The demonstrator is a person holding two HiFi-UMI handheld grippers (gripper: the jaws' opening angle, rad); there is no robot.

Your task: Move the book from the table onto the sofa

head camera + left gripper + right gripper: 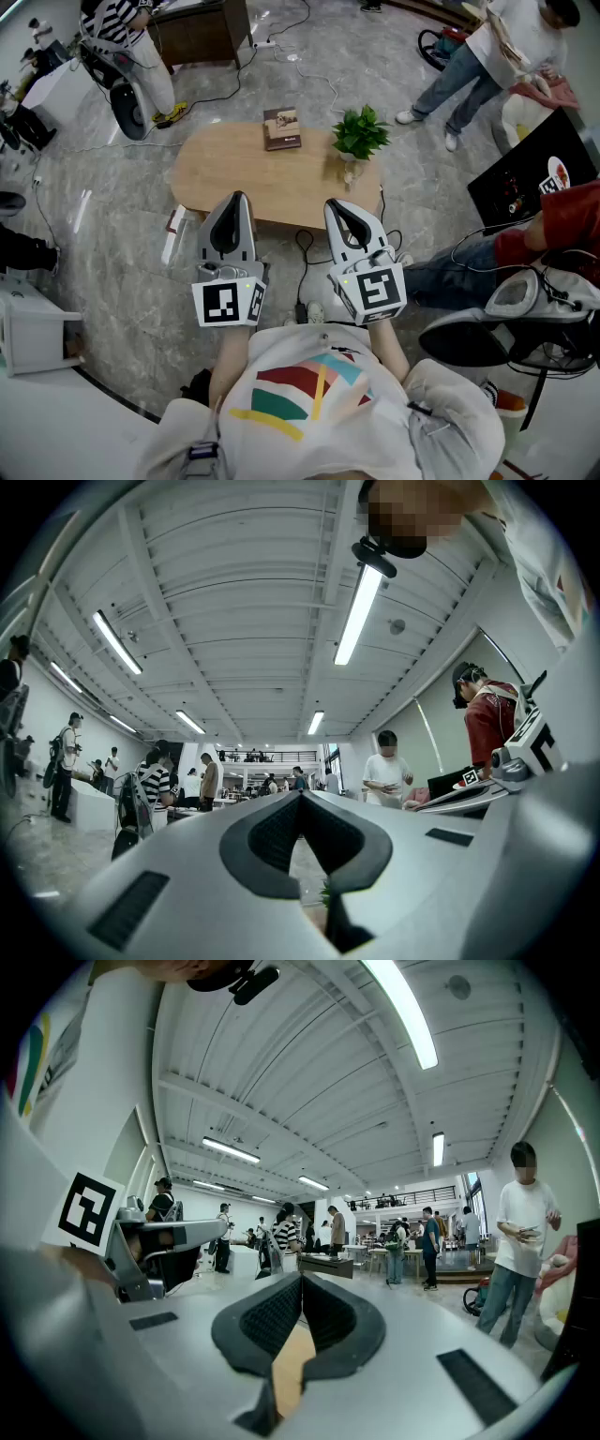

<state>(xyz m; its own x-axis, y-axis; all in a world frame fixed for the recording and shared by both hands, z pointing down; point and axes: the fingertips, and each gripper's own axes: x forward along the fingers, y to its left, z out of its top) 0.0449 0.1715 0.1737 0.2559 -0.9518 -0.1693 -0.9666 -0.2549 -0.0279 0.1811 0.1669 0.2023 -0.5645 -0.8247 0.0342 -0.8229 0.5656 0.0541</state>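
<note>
Both pairs of jaws are pressed together at their tips with nothing between them: the left gripper [236,195] and the right gripper [333,203] are each closed and empty. The person holds them side by side close to the chest, each with its black-and-white marker cube [225,302] nearest the body. Both grippers point toward the near edge of the low oval light-wood desk [234,173], hanging over the grey marble floor [122,234] just short of it.

The small brown rectangular book [281,128] lies flat at the desk's 12 o'clock edge, well apart from both grippers. A leafy green plant in a small pot [358,134] stands at about 2 o'clock on the desk, near the book but not touching it. Black and white cables [302,246] trail across the floor around the desk. A person in a striped shirt [117,23] stands off at 11 o'clock.
</note>
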